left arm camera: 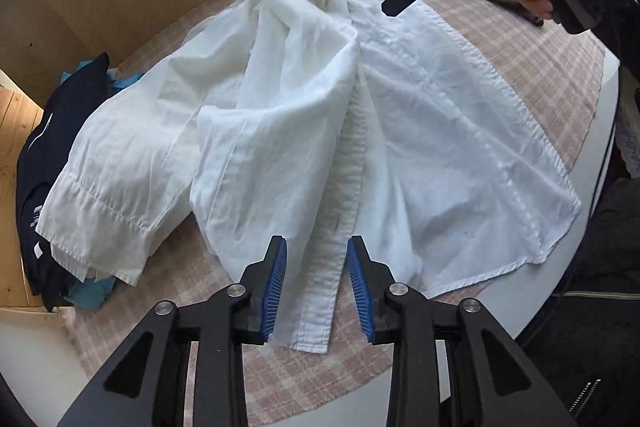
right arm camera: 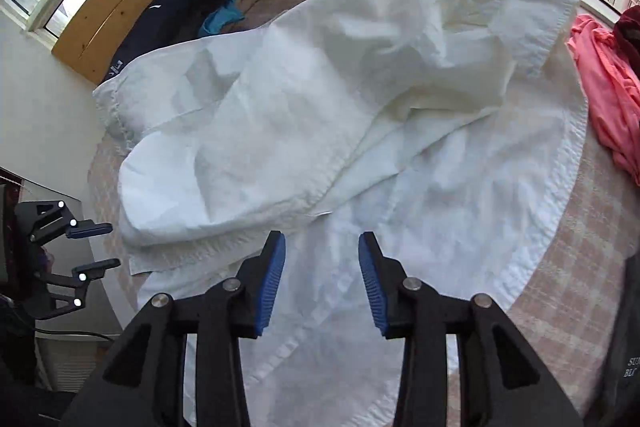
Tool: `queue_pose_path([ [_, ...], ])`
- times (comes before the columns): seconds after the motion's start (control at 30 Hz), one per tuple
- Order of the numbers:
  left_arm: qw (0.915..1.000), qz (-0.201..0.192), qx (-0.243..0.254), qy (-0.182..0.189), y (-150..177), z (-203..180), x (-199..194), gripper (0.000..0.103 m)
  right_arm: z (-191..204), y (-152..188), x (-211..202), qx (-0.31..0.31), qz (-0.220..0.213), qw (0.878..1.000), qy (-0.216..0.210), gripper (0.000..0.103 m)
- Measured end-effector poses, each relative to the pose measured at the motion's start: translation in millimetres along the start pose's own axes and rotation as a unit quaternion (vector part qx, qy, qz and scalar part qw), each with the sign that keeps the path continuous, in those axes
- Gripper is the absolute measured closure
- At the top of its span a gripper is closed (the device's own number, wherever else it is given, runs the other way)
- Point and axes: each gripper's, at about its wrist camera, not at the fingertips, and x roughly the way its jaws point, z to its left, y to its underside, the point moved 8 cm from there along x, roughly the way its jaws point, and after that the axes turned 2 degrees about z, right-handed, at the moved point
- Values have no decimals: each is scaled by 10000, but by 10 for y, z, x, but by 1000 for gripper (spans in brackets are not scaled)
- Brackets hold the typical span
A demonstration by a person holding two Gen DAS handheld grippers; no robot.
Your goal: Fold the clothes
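A white button-up shirt (left arm camera: 304,115) lies spread and rumpled on the plaid-covered table (left arm camera: 532,47). Its left half is bunched over the middle, and one cuffed sleeve (left arm camera: 100,211) hangs to the left. My left gripper (left arm camera: 316,247) is open, its blue pads on either side of the shirt's lower placket strip, hovering near it. My right gripper (right arm camera: 322,243) is open and empty just above the shirt (right arm camera: 360,107). It also shows in the left wrist view (left arm camera: 404,1) at the upper right, held by a gloved hand. The left gripper shows in the right wrist view (right arm camera: 96,247) at the far left.
A dark navy garment (left arm camera: 52,163) and a blue one lie at the table's left edge by a wooden wall. Pink (right arm camera: 604,87), red and grey clothes are piled at the far side by the window. The table's white rim (left arm camera: 576,251) curves at the right.
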Motion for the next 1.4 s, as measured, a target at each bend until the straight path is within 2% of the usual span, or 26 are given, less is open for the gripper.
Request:
queue_pose_path([
  [0.1,9991,52,13,-410,24,174,86,73,216,-27,174,349,117,9986,-387,65],
  [0.17,9997,-84,52,-237,-47,211,107,67,263,-77,184,678,15,9952,-701,65],
  [0.23,9998,-24,207,1,-97,193,248,68,262,-233,227,1014,-161,9891,-1060,65],
  [0.27,9996,44,271,115,-106,184,321,77,282,-253,241,1013,-151,9897,-996,68],
  [0.3,9991,182,308,223,-88,176,395,89,302,-272,255,1008,-140,9905,-927,76],
  [0.33,9987,268,318,306,-73,180,442,101,303,-275,219,971,-141,9912,-887,92],
  [0.47,9983,45,21,586,-49,342,286,103,303,-289,71,822,-147,9938,-731,93],
  [0.6,9981,-112,-145,589,3,570,83,103,303,-304,-78,672,-154,9960,-574,93],
  [0.67,9978,-191,-228,590,29,685,-18,103,303,-312,-153,597,-157,9969,-496,91],
  [0.7,9976,-230,-269,591,42,743,-69,101,303,-316,-191,560,-159,9973,-456,87],
  [0.73,9974,-270,-311,591,55,800,-120,98,303,-320,-228,522,-160,9976,-417,68],
  [0.77,9969,-280,-319,669,83,783,-150,87,256,-277,-186,627,-114,9971,-415,49],
  [0.8,9954,-237,-267,886,137,630,-143,77,208,-233,-142,735,-68,9964,-413,47],
  [0.9,9890,-122,-129,1469,280,206,-122,72,66,-101,-10,1057,73,9935,-407,47],
  [0.93,9886,-119,-129,1498,272,144,-97,70,19,-56,34,1164,120,9923,-405,47],
  [1.0,9877,-113,-131,1557,258,20,-47,60,-75,32,121,1377,214,9894,-401,47],
  [1.03,9872,-110,-131,1586,250,-41,-22,60,-121,76,165,1484,260,9878,-399,47],
  [1.1,9862,-104,-133,1645,235,-165,28,64,-214,164,251,1696,354,9841,-394,47],
  [1.13,9857,-101,-133,1675,228,-227,53,66,-219,117,264,1721,252,9836,-485,47],
  [1.17,9852,-99,-134,1704,220,-288,78,74,-222,67,275,1744,147,9829,-578,47],
  [1.2,9847,-96,-135,1733,213,-350,102,77,-201,29,286,1718,90,9830,-642,47],
  [1.3,9843,-94,-141,1754,196,-494,159,74,-146,-59,314,1738,7,9816,-788,47],
  [1.37,9887,-82,-160,1488,237,-400,134,74,-105,-111,291,1757,-67,9805,-873,48],
  [1.4,9900,-38,-170,1403,273,-369,157,73,-69,-150,256,1660,-141,9819,-895,52],
])
